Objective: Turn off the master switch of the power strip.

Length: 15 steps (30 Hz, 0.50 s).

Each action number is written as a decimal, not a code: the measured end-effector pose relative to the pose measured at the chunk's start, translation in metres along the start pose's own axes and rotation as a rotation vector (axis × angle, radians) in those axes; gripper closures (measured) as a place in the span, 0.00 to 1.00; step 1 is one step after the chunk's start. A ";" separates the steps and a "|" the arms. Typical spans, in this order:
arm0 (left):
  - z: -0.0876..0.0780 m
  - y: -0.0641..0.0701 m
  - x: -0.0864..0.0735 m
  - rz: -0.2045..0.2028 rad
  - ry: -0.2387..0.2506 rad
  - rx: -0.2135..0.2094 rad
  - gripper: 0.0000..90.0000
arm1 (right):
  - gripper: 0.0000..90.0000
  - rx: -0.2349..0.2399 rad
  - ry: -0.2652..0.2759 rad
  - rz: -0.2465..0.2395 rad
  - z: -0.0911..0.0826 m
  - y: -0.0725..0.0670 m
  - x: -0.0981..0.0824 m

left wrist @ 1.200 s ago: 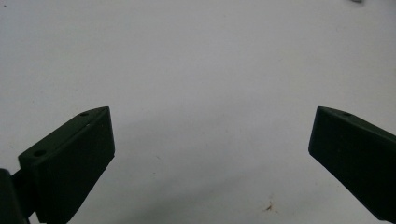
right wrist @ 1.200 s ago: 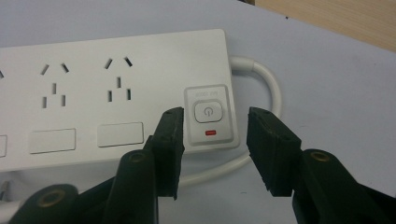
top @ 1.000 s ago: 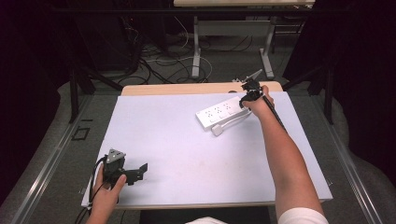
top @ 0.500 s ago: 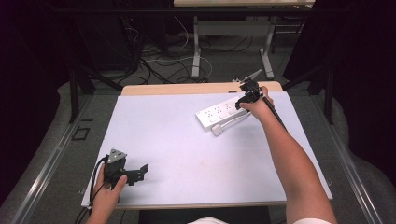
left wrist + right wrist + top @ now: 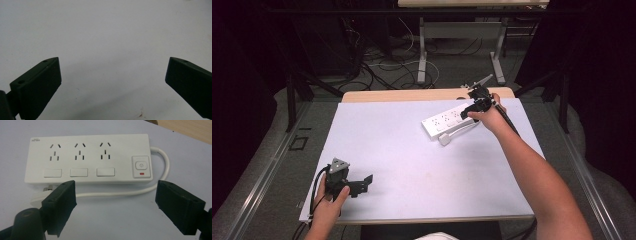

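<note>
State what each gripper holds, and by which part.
Nothing is held. The right gripper, jaws just opened, stands clear of the power strip; the left gripper is open over the table.

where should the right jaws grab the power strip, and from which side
Grip the power strip across its short width, mid-body, coming straight down from above. It lies flat, sockets up, and is long and narrow. Keep off the cord along its near edge.
</note>
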<state>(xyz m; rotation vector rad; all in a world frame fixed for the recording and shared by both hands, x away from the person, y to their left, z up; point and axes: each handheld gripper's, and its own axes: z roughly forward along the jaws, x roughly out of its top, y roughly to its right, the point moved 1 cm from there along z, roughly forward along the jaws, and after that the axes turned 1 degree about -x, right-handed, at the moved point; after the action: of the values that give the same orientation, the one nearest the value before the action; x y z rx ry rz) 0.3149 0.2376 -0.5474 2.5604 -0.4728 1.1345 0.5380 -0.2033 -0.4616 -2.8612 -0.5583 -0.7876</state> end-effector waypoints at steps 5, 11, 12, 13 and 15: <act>-0.001 -0.001 0.000 0.011 -0.013 -0.001 0.00 | 0.17 -0.010 0.012 -0.020 -0.011 -0.001 -0.005; -0.002 -0.001 -0.001 0.008 0.000 0.003 0.00 | 0.17 0.009 0.042 -0.016 -0.026 -0.002 -0.014; -0.002 -0.001 -0.001 0.005 0.001 0.004 0.00 | 0.17 0.008 0.045 -0.027 -0.028 -0.002 -0.016; -0.002 -0.001 -0.001 0.004 0.001 0.004 0.00 | 0.17 0.014 0.055 -0.031 -0.031 -0.002 -0.018; -0.003 -0.001 -0.001 0.003 0.000 0.005 0.00 | 0.16 0.020 0.076 -0.025 -0.035 -0.002 -0.023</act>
<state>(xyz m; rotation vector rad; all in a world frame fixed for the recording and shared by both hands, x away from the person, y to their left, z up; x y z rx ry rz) 0.3125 0.2395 -0.5468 2.5650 -0.4744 1.1375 0.5025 -0.2158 -0.4431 -2.7980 -0.5898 -0.8850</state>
